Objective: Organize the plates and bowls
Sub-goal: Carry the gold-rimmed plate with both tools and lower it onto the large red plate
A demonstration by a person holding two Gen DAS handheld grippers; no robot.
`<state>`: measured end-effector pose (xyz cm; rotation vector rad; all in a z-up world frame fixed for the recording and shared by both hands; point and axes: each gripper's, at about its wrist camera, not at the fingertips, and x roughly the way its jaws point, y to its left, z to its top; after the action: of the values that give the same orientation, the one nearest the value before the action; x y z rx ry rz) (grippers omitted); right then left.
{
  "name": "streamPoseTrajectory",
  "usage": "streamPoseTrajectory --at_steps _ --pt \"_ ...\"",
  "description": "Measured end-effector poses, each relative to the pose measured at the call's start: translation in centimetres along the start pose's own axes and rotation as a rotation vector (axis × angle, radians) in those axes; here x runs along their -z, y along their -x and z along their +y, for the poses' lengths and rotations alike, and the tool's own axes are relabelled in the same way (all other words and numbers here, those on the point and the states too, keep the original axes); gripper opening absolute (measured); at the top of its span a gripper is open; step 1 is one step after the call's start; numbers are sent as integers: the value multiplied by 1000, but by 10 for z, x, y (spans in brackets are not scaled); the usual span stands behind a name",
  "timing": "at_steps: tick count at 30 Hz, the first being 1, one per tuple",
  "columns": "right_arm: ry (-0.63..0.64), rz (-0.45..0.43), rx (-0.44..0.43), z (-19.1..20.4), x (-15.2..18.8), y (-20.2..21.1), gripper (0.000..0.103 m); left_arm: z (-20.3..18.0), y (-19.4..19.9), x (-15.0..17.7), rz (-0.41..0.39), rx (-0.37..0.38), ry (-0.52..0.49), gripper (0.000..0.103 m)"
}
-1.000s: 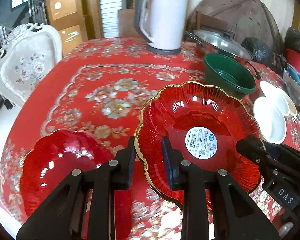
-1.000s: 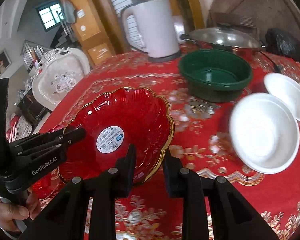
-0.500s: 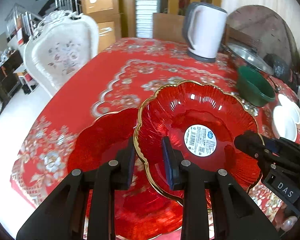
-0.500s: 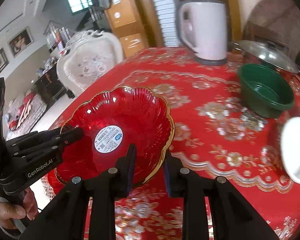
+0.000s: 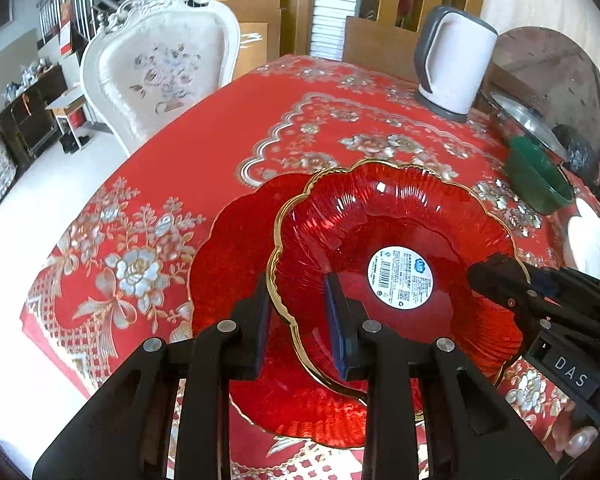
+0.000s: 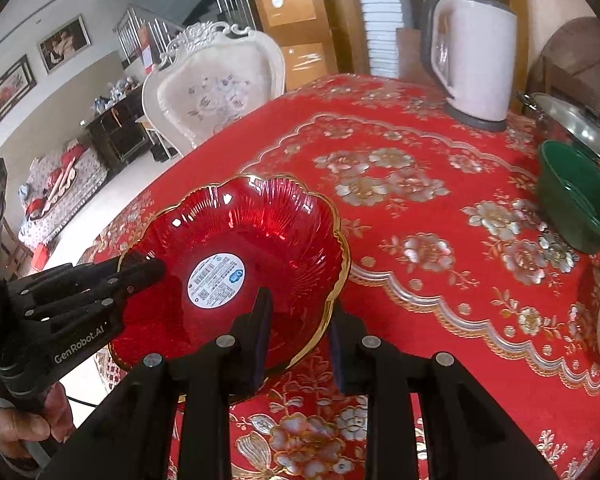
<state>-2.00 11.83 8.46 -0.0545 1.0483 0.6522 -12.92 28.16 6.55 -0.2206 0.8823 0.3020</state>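
Top plate [image 5: 388, 240] held over a second plate [image 5: 236, 248] lying on the tabletop [image 5: 204, 152]. Kettle [image 5: 454, 68] at far edge, bowl [image 5: 536, 178] right of plates, chair [image 5: 160, 76] beyond tabletop's left side.

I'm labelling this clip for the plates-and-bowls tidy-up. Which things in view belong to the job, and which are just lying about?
Part of the job:
- gold-rimmed red plate, gripped at opposite rims by the left gripper and right gripper
- second red plate under it
- green bowl
- white bowls

Just lying about:
- kettle
- steel pot lid
- white chair
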Motion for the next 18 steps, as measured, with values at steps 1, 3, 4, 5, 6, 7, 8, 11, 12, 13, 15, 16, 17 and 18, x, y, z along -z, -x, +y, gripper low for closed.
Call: streamPoseTrajectory --at_steps 1,3,4,5,6,7,8,11,12,13,15,16,17,18 --pt "4 4 1 2 1 -1 27 2 -1 1 3 -1 3 25" --pt "13 13 3 5 1 -4 27 5 -2 4 6 -4 9 25" --pt "16 18 2 7 2 -5 27 7 -2 4 8 -4 12 25" --pt "18 21 0 8 2 -6 27 9 -3 5 10 -6 14 25" --pt "22 25 0 10 2 -8 27 10 -4 5 12 -11 14 25" --pt "26 30 0 11 2 -10 27 11 -5 6 14 -16 13 25" --pt "30 36 1 13 2 -12 27 11 -6 7 17 -20 14 25" --pt "35 53 4 16 3 -18 28 14 -10 10 28 -28 19 25" --pt "35 58 3 17 3 -20 28 15 -11 10 32 -28 22 25" --pt "36 62 2 18 3 -21 28 16 -12 11 34 -30 24 25" --pt "40 72 4 19 3 -24 28 17 -15 11 34 -39 22 25" --pt "43 77 7 19 3 -26 28 17 -16 12 35 -42 21 25" --pt "49 76 11 20 3 -26 28 18 -17 12 35 -44 23 25" --pt "52 78 15 22 3 -27 28 19 -17 12 36 -46 27 25"
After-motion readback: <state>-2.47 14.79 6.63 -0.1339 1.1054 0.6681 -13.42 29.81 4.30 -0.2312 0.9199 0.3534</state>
